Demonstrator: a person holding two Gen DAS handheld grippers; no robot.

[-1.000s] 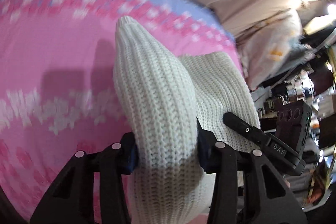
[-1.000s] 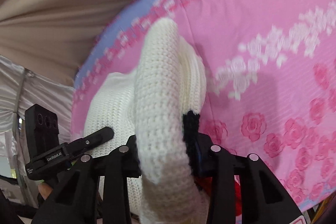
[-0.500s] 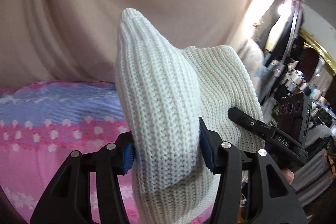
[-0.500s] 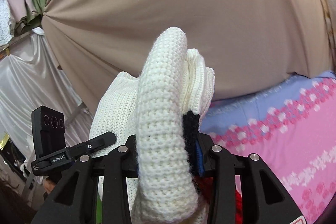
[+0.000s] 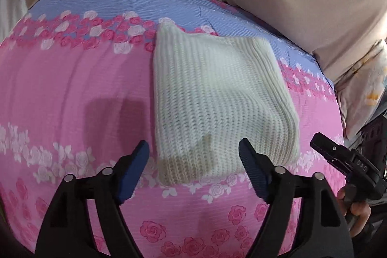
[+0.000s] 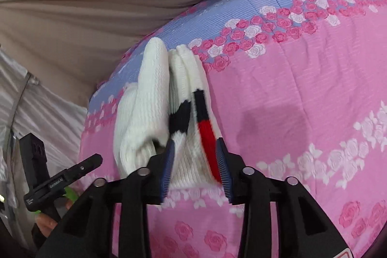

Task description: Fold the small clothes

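Folded white knit garment (image 5: 217,98): lying on pink rose-print bedspread (image 5: 72,79), blue band at 12 o'clock. Left gripper (image 5: 193,161): jaws opening wide, clear of knit. Right gripper (image 6: 194,161): jaws opening, striped knit edge between pads, grip unclear

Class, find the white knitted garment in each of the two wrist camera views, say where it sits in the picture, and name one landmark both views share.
Left wrist view: the white knitted garment lies flat, centre-right, just beyond the left gripper, whose jaws are opening clear of it.
Right wrist view: it is centre-left, bunched, its black and red striped edge between the right gripper pads as the jaws open.
Shared landmark: the blue band of the rose-patterned bedspread, beside the beige curtain.
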